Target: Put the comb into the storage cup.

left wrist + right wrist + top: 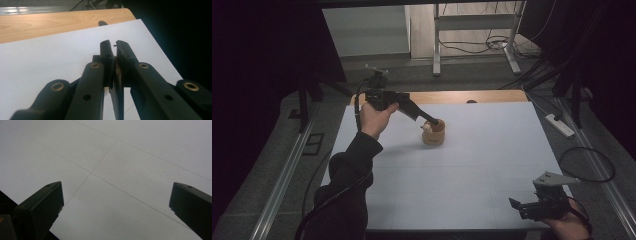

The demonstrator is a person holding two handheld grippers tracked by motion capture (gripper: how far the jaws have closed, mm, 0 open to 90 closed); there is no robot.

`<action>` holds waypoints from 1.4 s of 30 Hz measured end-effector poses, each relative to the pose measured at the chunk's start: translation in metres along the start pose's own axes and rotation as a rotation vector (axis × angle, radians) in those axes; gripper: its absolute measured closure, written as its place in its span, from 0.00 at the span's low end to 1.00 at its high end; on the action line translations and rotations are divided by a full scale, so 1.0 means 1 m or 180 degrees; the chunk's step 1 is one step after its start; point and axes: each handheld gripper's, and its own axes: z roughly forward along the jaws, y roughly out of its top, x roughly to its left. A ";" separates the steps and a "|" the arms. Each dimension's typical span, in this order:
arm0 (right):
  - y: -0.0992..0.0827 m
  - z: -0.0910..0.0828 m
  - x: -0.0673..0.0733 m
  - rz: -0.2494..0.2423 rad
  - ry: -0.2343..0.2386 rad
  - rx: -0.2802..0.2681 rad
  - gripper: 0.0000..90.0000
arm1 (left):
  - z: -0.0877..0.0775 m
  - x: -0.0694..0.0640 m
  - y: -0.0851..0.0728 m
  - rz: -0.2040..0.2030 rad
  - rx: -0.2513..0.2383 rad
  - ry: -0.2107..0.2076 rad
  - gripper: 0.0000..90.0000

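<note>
A small round wooden cup [433,134] stands on the white mat [472,170] left of the middle, with a small white thing [427,128] at its near-left rim. My left gripper [436,121] slants down from the upper left, its tips at the cup's mouth. In the left gripper view its jaws [113,44] are pressed together; a thin brownish sliver shows in the seam and I cannot tell what it is. My right gripper [518,207] rests low at the mat's front right corner, and in the right gripper view [116,186] the jaws stand wide apart over bare mat.
Bare wooden tabletop [462,96] borders the mat at the back, with a dark round mark [471,101] on it. A power strip [559,125] and a looped cable [587,165] lie on the floor at right. A metal frame [437,45] stands behind.
</note>
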 end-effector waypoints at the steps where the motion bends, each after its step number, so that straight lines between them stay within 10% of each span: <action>1: 0.000 0.000 0.000 0.0000 0.0003 0.0002 0.00 | 0.001 0.001 0.000 -0.0009 0.0010 -0.0003 0.93; 42: 0.000 0.000 0.000 -0.0004 0.0032 0.0013 0.00 | 0.038 0.025 -0.017 -0.0255 0.0141 -0.0080 0.92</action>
